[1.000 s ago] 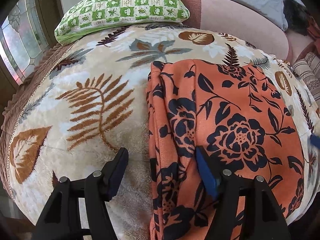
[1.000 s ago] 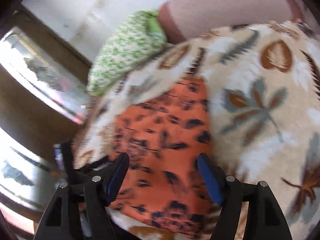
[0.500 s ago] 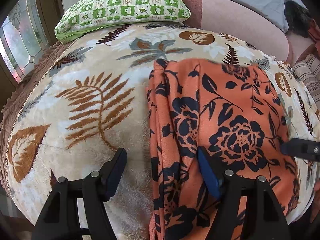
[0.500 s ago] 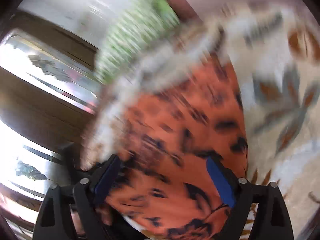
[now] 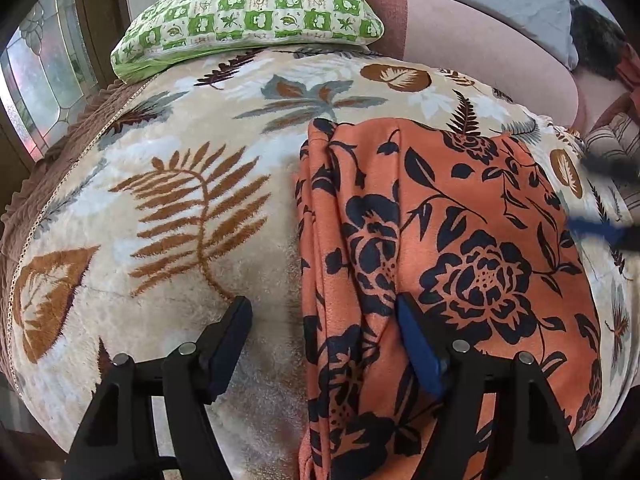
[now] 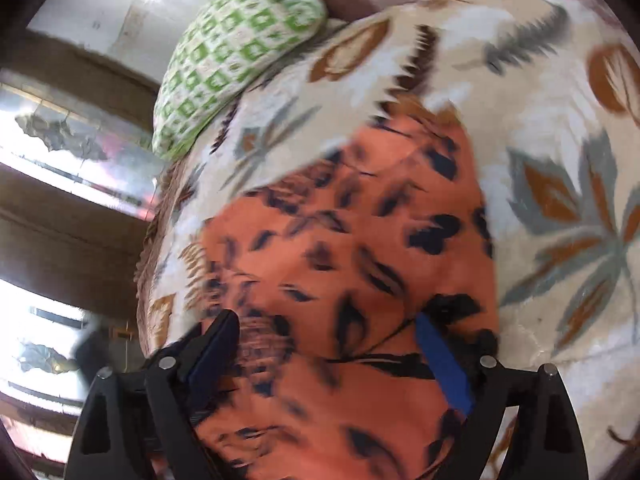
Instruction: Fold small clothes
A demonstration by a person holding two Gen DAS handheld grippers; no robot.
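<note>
An orange garment point(image 5: 460, 248) with a dark floral print lies flat on the leaf-patterned blanket point(image 5: 192, 208), its left side bunched into long pleats. My left gripper point(image 5: 324, 320) hovers open over that pleated edge. One finger is above the bare blanket and the other above the cloth, gripping nothing. In the blurred right wrist view, my right gripper point(image 6: 328, 332) stands wide open just above the garment point(image 6: 360, 240), with cloth below the jaws but not pinched. Its blue-padded tip point(image 5: 600, 232) shows blurred at the garment's right edge in the left wrist view.
A green-and-white checked pillow point(image 5: 248, 16) lies at the blanket's far end against a pink sofa back point(image 5: 480, 48). A wood-framed glass window point(image 5: 36, 92) runs along the left. Striped fabric point(image 5: 616, 136) sits at the far right. The blanket's brown trim point(image 5: 24, 196) marks its left edge.
The right gripper has swept across the garment with its jaws spread wider, and its view has swung. Its tip shifted along the garment's right edge in the left wrist view. The left gripper stayed put.
</note>
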